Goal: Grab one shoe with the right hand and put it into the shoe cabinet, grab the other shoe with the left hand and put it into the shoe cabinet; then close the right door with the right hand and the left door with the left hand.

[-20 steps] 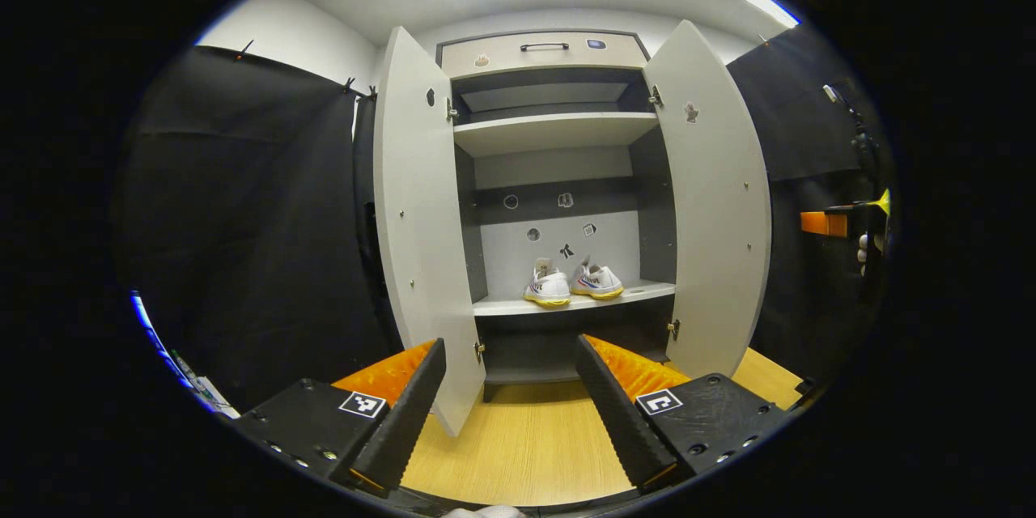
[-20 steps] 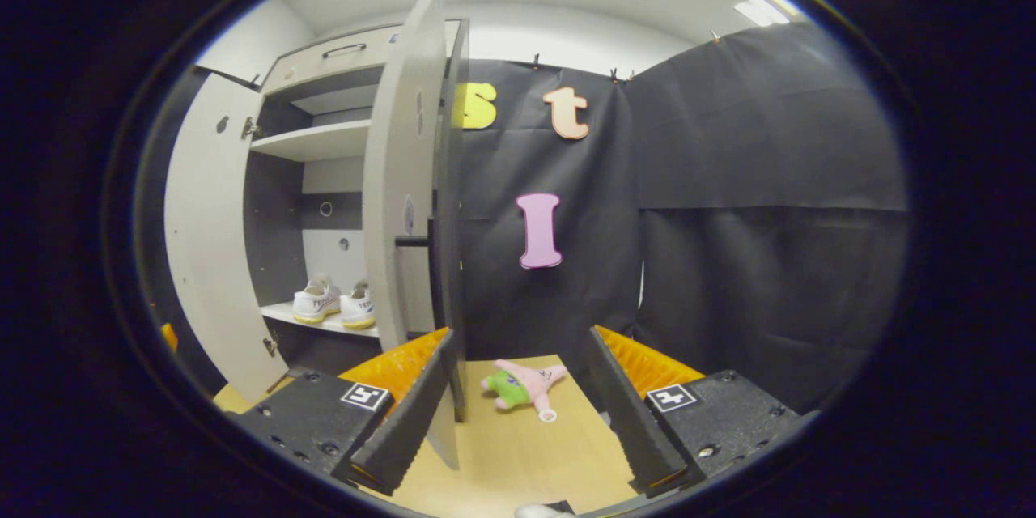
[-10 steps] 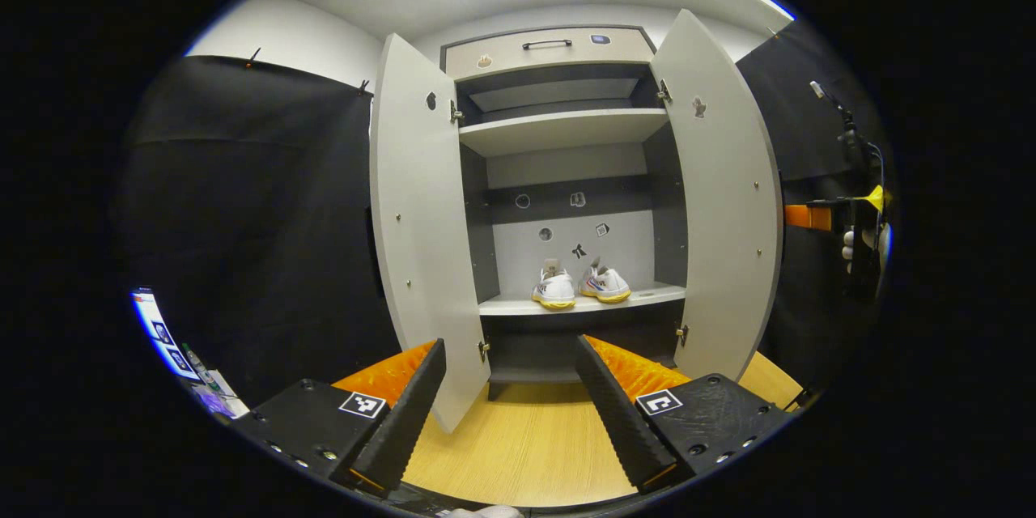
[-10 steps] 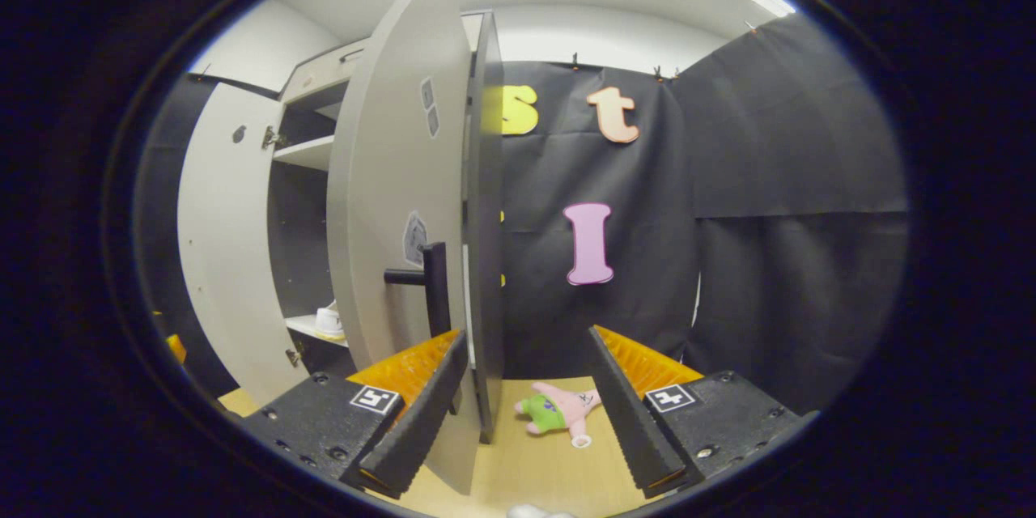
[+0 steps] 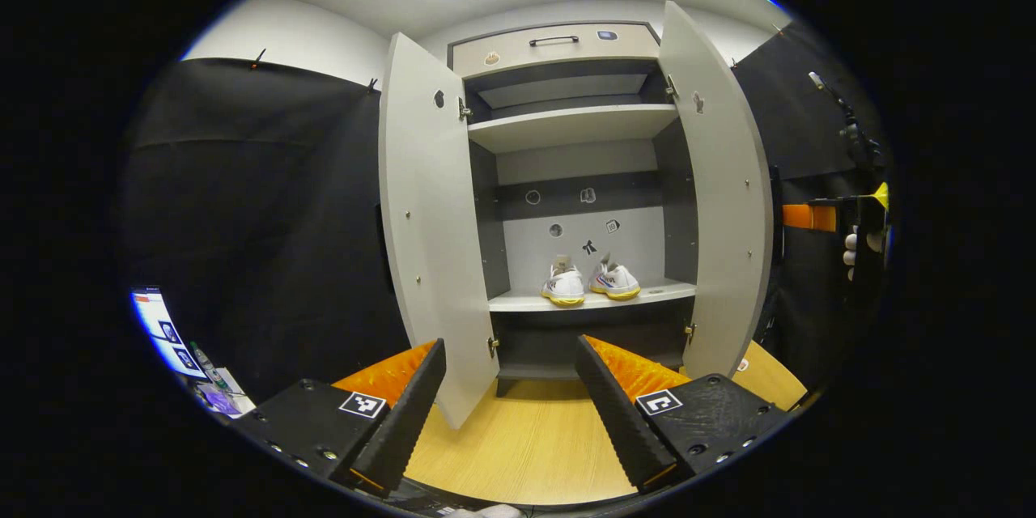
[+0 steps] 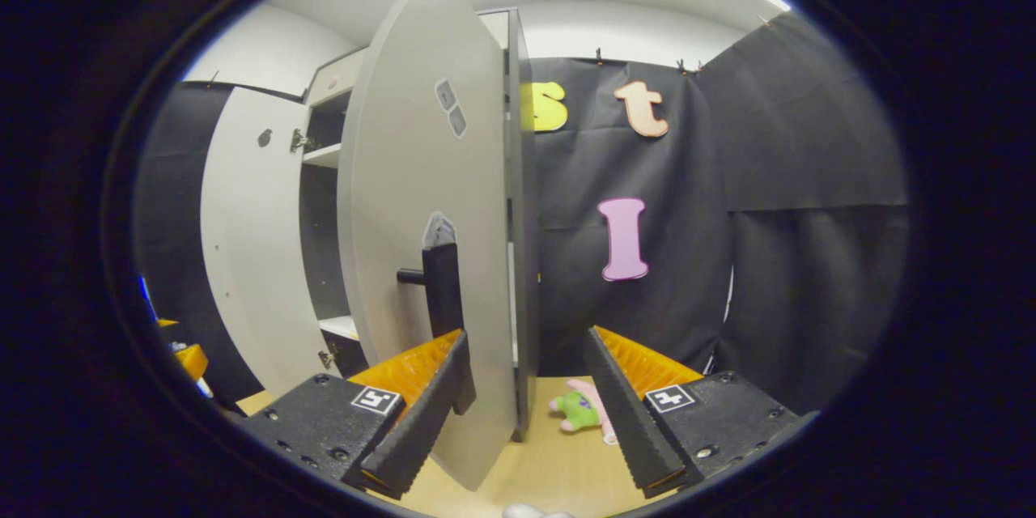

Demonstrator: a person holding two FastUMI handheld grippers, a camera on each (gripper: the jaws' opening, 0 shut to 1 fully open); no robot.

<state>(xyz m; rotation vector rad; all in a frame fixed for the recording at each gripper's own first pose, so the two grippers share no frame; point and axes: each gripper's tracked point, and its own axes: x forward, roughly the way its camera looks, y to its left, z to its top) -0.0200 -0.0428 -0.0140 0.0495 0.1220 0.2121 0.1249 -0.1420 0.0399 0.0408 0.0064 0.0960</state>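
Note:
Two white shoes with yellow soles, one (image 5: 564,288) beside the other (image 5: 614,282), stand on the lower shelf (image 5: 518,303) of the open shoe cabinet. My left gripper (image 5: 511,342) is open and empty, well back from the cabinet, facing it between the left door (image 5: 429,235) and the right door (image 5: 720,202). My right gripper (image 6: 526,334) is open, close against the outer face of the right door (image 6: 429,202); the door's edge stands between its fingers, with the dark handle (image 6: 441,291) just left of them. In the left gripper view the right gripper (image 5: 803,217) shows behind that door.
A pink and green plush toy (image 6: 579,411) lies on the wooden floor (image 6: 558,469) to the right of the cabinet. Black cloth walls stand on both sides. Small items (image 5: 198,360) lie at the lower left. The left gripper (image 6: 190,356) shows at the far left.
The right gripper has moved in behind the right door, which has swung partly toward the cabinet and now hides the shoes from it. The left gripper has barely shifted.

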